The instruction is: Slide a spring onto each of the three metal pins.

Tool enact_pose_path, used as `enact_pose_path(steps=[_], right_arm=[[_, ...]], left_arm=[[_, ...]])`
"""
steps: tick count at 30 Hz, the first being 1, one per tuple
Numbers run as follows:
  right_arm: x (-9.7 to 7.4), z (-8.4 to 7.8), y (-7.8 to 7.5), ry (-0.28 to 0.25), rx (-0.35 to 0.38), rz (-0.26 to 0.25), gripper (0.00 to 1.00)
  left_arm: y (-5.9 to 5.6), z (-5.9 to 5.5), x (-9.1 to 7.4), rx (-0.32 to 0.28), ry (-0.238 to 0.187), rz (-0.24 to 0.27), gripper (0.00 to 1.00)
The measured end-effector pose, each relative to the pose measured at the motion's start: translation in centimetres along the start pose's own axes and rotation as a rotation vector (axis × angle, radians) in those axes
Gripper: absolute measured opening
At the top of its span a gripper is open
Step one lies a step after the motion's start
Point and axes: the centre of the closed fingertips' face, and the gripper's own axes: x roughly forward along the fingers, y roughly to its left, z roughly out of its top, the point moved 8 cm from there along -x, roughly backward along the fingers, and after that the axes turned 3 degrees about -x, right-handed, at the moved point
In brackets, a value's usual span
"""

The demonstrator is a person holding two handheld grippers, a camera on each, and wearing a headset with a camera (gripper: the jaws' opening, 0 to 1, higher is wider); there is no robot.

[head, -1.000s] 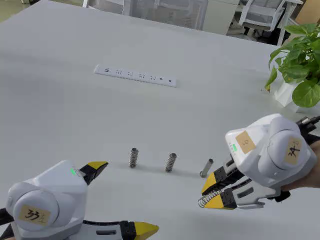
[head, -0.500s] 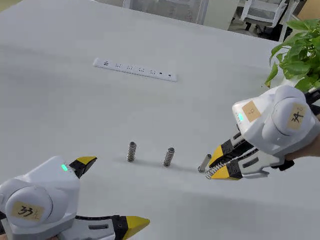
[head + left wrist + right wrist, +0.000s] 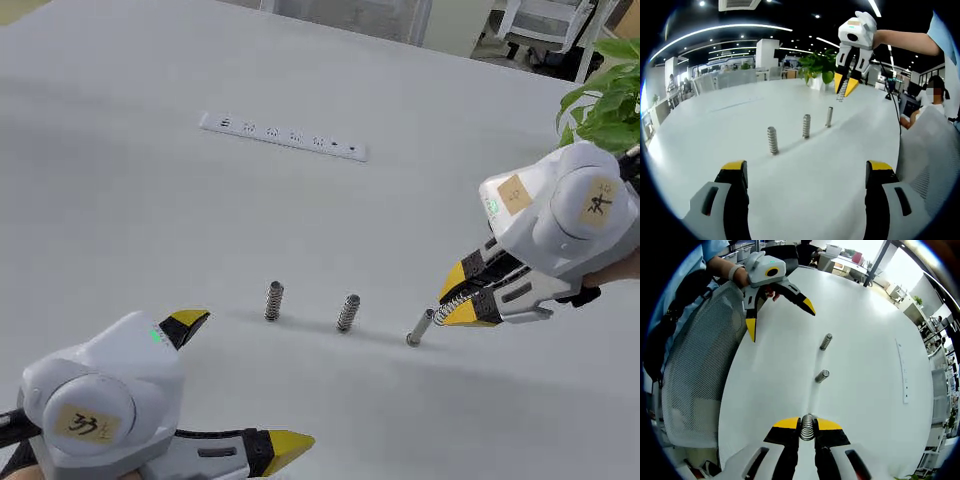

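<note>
— Right gripper [image 3: 447, 305]: state?
— Closed tight on a spring [image 3: 453, 304], right of centre in the head view. Held clear of the table [image 3: 120, 200], coil poking out past the yellow tips toward the lower left.
— Relation to the bare pin [image 3: 420, 327]?
— Just up and right of its top. Seen apart from it in the left gripper view, spring above pin.
— Other pins?
— Left pin [image 3: 274, 300] and middle pin [image 3: 348, 312], upright at frame centre, in a row with the bare one, each sleeved in a spring.
— Left gripper [image 3: 245, 380]?
— Jaws spread wide, holding nothing. Lower left of frame, well apart from the pins.
— Surroundings?
— Power strip [image 3: 283, 136] upper centre; plant [image 3: 605, 100] at upper right edge.
</note>
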Motion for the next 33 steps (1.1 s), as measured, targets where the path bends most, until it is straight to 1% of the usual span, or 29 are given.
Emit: enact_pose_path(steps=[4, 9, 13, 17, 23, 26, 33], right_arm=[[0.2, -0.2, -0.7, 0.013, -0.003, 0.009, 0.08], [0.5, -0.2, -1.2, 0.023, -0.007, 0.018, 0.08], [0.8, -0.3, -1.3, 0.050, -0.024, 0.033, 0.08], [1.1, -0.2, -1.3, 0.056, -0.022, 0.055, 0.08], [1.6, -0.1, -1.3, 0.065, -0.018, 0.071, 0.08], [1.9, -0.3, -1.3, 0.072, -0.019, 0.078, 0.08], [2.1, -0.5, -1.5, 0.081, -0.027, 0.080, 0.08]], left_arm=[[0.1, 0.0, -0.1, -0.003, -0.004, 0.012, 0.97], [0.0, -0.3, -0.1, 0.005, 0.007, 0.014, 0.96], [0.0, -0.2, -0.1, -0.002, 0.003, 0.017, 0.96], [0.0, -0.3, -0.2, -0.001, 0.003, 0.017, 0.96], [-0.1, -0.3, -0.1, -0.007, 0.001, 0.010, 0.96], [-0.1, -0.4, -0.1, -0.007, 0.003, 0.005, 0.96], [-0.1, -0.6, -0.1, -0.013, 0.006, 0.000, 0.95]])
